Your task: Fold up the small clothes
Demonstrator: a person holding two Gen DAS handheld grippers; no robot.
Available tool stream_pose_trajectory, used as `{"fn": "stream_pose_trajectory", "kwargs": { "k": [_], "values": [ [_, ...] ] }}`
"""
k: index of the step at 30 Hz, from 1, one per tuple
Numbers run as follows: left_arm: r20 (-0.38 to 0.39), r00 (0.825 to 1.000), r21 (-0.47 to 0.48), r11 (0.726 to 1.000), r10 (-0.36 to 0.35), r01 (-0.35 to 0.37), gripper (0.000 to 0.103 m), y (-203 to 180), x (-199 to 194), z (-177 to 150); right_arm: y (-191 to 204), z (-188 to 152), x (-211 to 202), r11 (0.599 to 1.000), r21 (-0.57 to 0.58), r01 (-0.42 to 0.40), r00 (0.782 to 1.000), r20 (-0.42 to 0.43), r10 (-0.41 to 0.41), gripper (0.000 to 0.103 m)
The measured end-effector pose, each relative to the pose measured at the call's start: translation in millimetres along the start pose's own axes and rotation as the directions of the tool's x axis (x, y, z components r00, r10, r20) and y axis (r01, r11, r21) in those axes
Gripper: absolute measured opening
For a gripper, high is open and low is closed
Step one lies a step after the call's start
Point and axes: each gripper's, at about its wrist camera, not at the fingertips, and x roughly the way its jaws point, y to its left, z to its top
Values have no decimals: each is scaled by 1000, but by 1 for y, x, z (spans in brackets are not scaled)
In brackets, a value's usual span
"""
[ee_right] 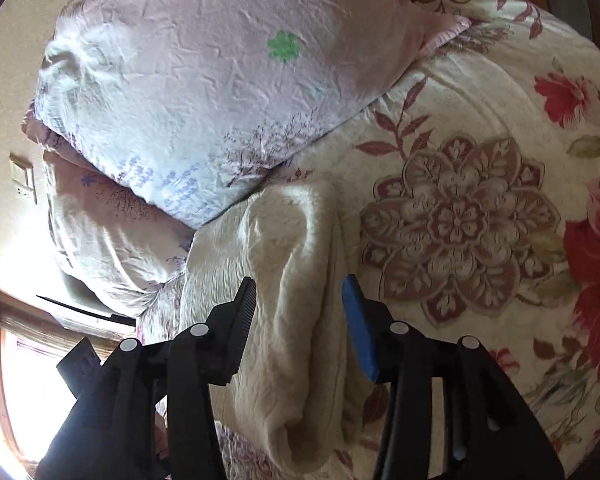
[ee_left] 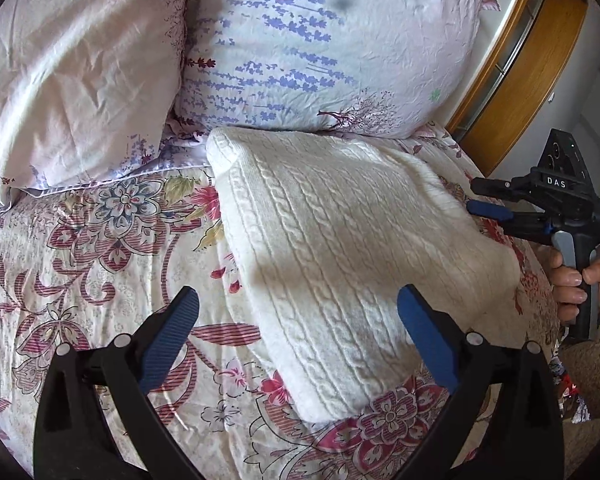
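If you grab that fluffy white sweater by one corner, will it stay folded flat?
Probably not. The white sweater is soft cable knit, so it would likely droop and unfold. Its thick folded edge looks squashy, not stiff. It shouldn't slide much on the quilt.

Two pillows (ee_left: pixel 80 76), one folded sweater (ee_left: pixel 340 248), two grippers (ee_left: pixel 296 312)

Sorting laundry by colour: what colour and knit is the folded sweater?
Cream-white sweater, cable-knit; clearest in the left wrist view.
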Motion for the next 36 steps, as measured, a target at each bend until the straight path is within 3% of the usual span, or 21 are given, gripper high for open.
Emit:
{"fn": "stream_pose_trajectory", "kwargs": {
  "k": [6, 7, 8, 14, 17, 21, 22, 23, 24, 28, 30, 32, 36],
  "values": [
    [-48, 999, 52, 998, 20, -18, 99, -15, 11, -8, 7, -23, 15, 1000, -6, -10, 999, -38, 10, 44],
    [-55, 998, 61, 998, 28, -25, 99, -19, 14, -9, 11, -22, 19, 1000, -27, 6, 999, -43, -7, 37],
    [-62, 997, 73, 997, 38, -34, 99, -21, 16, -9, 17, -22, 21, 997, -61, 41, 998, -44, -44, 12],
    [-82, 996, 78, 996, 45, -38, 99, -22, 24, -11, 21, -14, -7, 991, -70, 117, 988, 112, -109, 0],
    [-91, 995, 70, 997, 41, -35, 99, -20, 26, -14, 1, -14, -16, 992, -12, 128, 986, 113, -126, 0],
    [-89, 996, 51, 999, 16, -11, 99, -18, 24, -13, -9, -20, -17, 999, 41, 8, 997, 70, -10, 6],
    [-89, 996, 49, 999, 12, -7, 99, -18, 24, -13, -9, -20, -15, 999, 49, -13, 999, 52, 11, 20],
    [-92, 996, 48, 999, 11, -6, 99, -18, 24, -14, -8, -19, -12, 998, 55, -18, 999, 43, 16, 41],
    [-93, 996, 46, 999, 11, -6, 99, -18, 24, -14, -5, -18, -8, 998, 53, -15, 999, 41, 13, 47],
    [-84, 996, 50, 999, 7, -3, 99, -19, 19, -16, 11, -14, 7, 1000, 1, -31, 999, 25, 31, 42],
    [-84, 996, 52, 999, 11, -7, 99, -20, 18, -17, 24, -14, 19, 997, -82, 15, 1000, 1, -15, 7],
    [-90, 996, 53, 999, 14, -10, 99, -20, 19, -16, 31, -15, 24, 988, -127, 85, 996, 10, -85, 6],
    [-94, 995, 66, 998, 17, -10, 99, -22, 22, -16, 30, -11, -1, 989, -101, 106, 988, 123, -93, 6]
  ]
}}
